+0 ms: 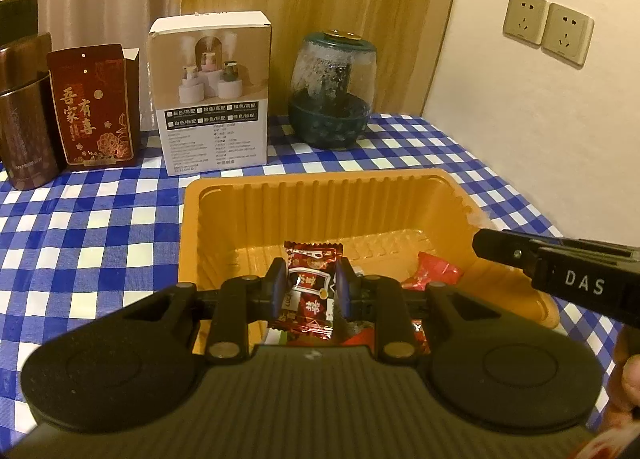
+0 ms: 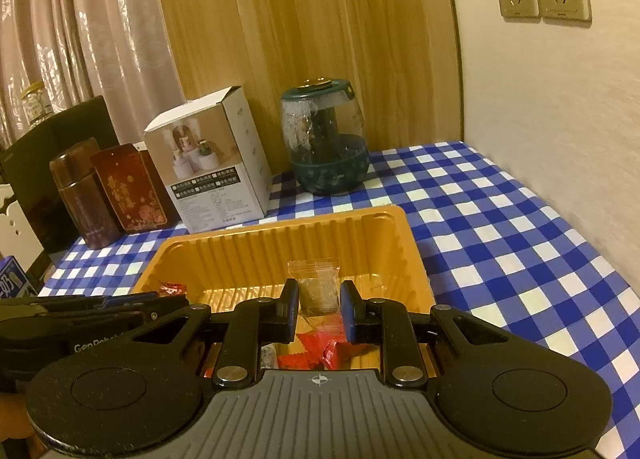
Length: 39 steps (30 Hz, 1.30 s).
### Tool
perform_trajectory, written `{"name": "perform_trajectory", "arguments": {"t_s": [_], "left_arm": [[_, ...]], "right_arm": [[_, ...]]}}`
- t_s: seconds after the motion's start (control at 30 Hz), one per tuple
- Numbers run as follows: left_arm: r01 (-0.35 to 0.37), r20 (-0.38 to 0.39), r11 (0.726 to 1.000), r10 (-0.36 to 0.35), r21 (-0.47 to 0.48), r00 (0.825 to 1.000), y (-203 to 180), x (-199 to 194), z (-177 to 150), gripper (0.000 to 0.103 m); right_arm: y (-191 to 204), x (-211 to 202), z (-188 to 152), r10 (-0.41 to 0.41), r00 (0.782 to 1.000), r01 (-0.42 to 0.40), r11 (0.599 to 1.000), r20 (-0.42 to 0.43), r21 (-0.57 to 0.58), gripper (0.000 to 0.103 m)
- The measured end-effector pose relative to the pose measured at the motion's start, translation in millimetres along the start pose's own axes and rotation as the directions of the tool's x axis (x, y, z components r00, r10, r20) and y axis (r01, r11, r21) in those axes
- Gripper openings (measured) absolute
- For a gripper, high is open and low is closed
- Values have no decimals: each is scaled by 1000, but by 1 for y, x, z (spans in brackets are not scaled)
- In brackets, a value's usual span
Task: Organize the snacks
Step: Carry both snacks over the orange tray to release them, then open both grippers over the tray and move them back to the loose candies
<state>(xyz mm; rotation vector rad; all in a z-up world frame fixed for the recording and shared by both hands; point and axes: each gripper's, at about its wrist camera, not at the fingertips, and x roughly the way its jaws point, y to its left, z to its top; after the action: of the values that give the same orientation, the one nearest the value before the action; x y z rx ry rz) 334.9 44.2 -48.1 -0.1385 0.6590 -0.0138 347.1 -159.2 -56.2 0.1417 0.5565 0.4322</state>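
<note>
An orange plastic tray (image 1: 320, 183) (image 2: 280, 229) stands on the blue checked tablecloth. My left gripper (image 1: 311, 285) hovers over the tray's near part, shut on a red printed candy packet (image 1: 314, 257) that stands upright between the pads. My right gripper (image 2: 319, 293) is also over the tray, shut on a clear-wrapped brownish snack (image 2: 314, 273). Red wrapped candies (image 1: 436, 271) (image 2: 316, 351) lie on the tray floor under both grippers. In each wrist view the other gripper shows from the side: the right gripper (image 1: 560, 267), and the left gripper (image 2: 100, 309).
Behind the tray stand a white product box (image 1: 212, 99) (image 2: 216, 163), a dark green humidifier (image 1: 332, 91) (image 2: 326, 143), a red gift box (image 1: 94, 107) and brown tins (image 1: 24, 119). A wall with sockets (image 1: 548, 29) borders the table on the right.
</note>
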Motion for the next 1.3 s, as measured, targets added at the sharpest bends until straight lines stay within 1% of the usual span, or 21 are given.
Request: {"name": "perform_trajectory", "arguments": {"t_s": [0.4, 0.43, 0.47, 0.5, 0.77, 1.3], "left_arm": [[-6, -4, 1000, 6, 9, 1000, -1, 2, -1, 24], [-11, 0, 1000, 11, 13, 1000, -2, 2, -1, 26], [-17, 5, 1000, 17, 17, 1000, -2, 2, -1, 37], [-20, 12, 1000, 19, 18, 1000, -2, 1, -1, 41], [-27, 24, 1000, 27, -5, 999, 7, -5, 2, 41], [-19, 17, 1000, 19, 13, 1000, 4, -7, 1, 41]], "right_arm": [[2, 3, -3, 0, 1000, 0, 1000, -13, -3, 22], [2, 3, -3, 0, 1000, 0, 1000, -14, -4, 23], [2, 2, -4, -1, 1000, 1, 1000, -15, -4, 23], [2, 2, -4, -2, 1000, 2, 1000, -14, -4, 23], [1, 1, -3, -3, 1000, 3, 1000, -13, -1, 23], [0, 1, -3, -4, 1000, 4, 1000, -14, 0, 23]]}}
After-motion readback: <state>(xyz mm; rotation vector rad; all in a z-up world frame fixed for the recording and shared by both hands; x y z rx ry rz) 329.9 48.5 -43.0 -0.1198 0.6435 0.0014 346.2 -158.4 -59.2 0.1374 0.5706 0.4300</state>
